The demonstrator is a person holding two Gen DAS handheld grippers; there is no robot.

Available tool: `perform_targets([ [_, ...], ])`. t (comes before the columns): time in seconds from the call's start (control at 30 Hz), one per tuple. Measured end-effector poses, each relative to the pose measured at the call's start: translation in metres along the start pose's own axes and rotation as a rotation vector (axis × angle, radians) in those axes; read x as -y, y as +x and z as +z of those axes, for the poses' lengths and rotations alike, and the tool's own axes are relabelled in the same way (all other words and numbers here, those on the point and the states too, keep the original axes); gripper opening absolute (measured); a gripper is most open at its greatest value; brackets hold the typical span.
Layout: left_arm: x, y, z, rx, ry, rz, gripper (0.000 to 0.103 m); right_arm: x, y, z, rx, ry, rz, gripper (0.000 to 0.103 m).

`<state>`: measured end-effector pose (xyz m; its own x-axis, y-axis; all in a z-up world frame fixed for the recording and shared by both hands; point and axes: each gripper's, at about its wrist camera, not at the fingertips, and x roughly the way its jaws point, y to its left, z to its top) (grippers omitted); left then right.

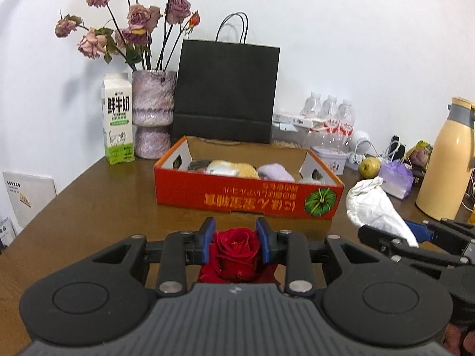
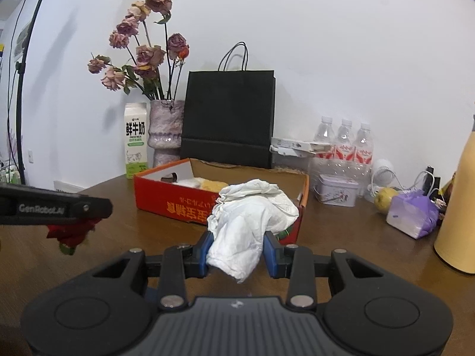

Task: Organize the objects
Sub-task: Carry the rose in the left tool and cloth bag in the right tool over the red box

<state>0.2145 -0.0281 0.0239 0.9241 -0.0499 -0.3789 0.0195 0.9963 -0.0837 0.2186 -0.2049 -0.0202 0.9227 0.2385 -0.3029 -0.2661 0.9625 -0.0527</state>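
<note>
The left gripper (image 1: 236,241) is clamped on a red rose (image 1: 236,247) and the right gripper (image 2: 237,250) on a crumpled cloth (image 2: 249,222) — both light, soft, easily crushed — held above the table (image 1: 98,204) before the box (image 1: 237,197).

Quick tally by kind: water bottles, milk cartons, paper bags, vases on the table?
water bottles: 3
milk carton: 1
black paper bag: 1
vase: 1
Total: 6
</note>
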Motion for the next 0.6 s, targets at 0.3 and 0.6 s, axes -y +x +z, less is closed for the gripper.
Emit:
perform_targets([
  [0.3,0.007,0.012,0.025,0.036,0.007,-0.010,0.031,-0.003,0.017,0.022,0.020,-0.003,0.006,0.034],
  [0.6,0.006,0.032,0.042,0.045,-0.010,-0.002,0.031,-0.003,0.041,0.041,0.042,0.003,0.012,0.034],
])
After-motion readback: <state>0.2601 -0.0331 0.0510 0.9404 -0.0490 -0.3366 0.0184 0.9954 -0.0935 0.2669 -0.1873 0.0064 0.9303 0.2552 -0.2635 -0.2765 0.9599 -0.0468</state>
